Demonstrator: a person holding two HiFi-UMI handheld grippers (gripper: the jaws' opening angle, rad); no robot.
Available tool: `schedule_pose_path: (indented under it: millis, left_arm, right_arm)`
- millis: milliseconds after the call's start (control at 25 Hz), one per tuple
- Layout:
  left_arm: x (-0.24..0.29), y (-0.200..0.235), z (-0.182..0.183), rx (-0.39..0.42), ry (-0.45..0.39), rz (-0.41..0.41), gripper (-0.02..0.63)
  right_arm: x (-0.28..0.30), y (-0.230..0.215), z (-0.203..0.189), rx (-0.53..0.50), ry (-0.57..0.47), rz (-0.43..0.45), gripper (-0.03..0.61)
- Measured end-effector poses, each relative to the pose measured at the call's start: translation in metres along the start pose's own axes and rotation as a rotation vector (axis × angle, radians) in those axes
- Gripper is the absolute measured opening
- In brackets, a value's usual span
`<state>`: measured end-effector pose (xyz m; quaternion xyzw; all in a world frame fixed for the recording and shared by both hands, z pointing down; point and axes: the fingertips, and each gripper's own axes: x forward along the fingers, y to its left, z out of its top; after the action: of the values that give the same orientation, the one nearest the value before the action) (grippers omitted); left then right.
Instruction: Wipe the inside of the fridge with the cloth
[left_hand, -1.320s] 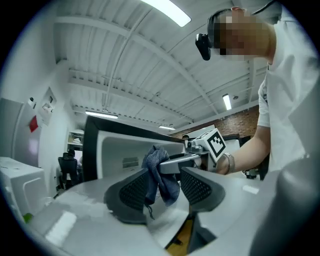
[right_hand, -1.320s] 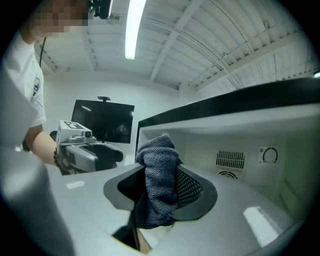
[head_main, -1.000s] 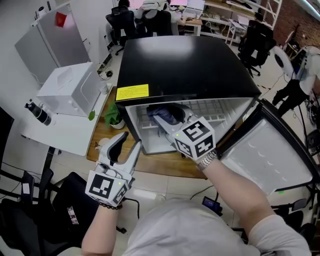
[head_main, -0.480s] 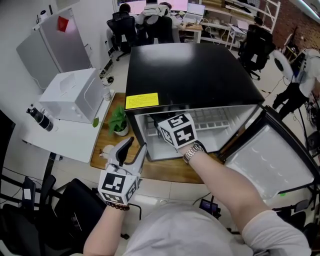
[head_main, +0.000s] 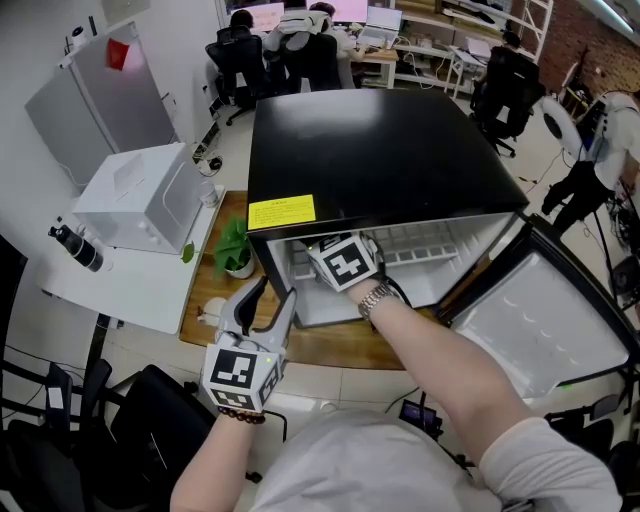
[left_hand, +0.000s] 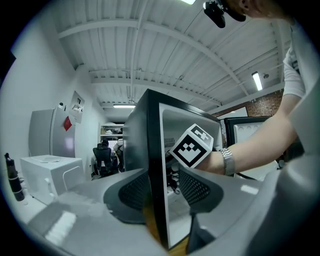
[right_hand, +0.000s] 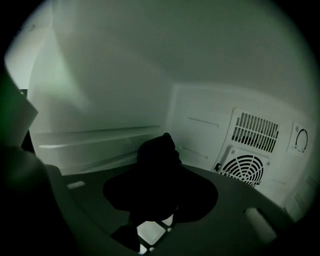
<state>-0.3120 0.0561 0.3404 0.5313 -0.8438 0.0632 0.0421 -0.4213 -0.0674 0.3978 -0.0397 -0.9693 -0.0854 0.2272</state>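
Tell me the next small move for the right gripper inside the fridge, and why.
Probably ease the cloth forward onto the back wall: the right gripper holds it bunched inside the fridge, facing that wall beside the fan vent, and contact isn't evident.

Left tool (head_main: 272, 293) low, jaws opening astride fridge edge (left_hand: 154, 165), right tool (right_hand: 160, 192) extended forward, clamped on cloth (right_hand: 156, 152)

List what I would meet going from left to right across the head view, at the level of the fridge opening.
dark bottle → white box → green plant → wristwatch → open fridge door
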Motion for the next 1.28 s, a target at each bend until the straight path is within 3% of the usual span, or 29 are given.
schedule_pose_path:
  millis: [240,1280]
  left_arm:
    - [0.002,0.0,0.0,-0.011,-0.002,0.01,0.193]
    - [0.005,0.004,0.0,-0.032,-0.01,0.048,0.199]
  right_arm:
    - [-0.01,-0.023,-0.011,-0.033,0.044,-0.062,0.155]
    - [-0.072,-0.126,-0.058,0.019,0.086,-0.256,0.155]
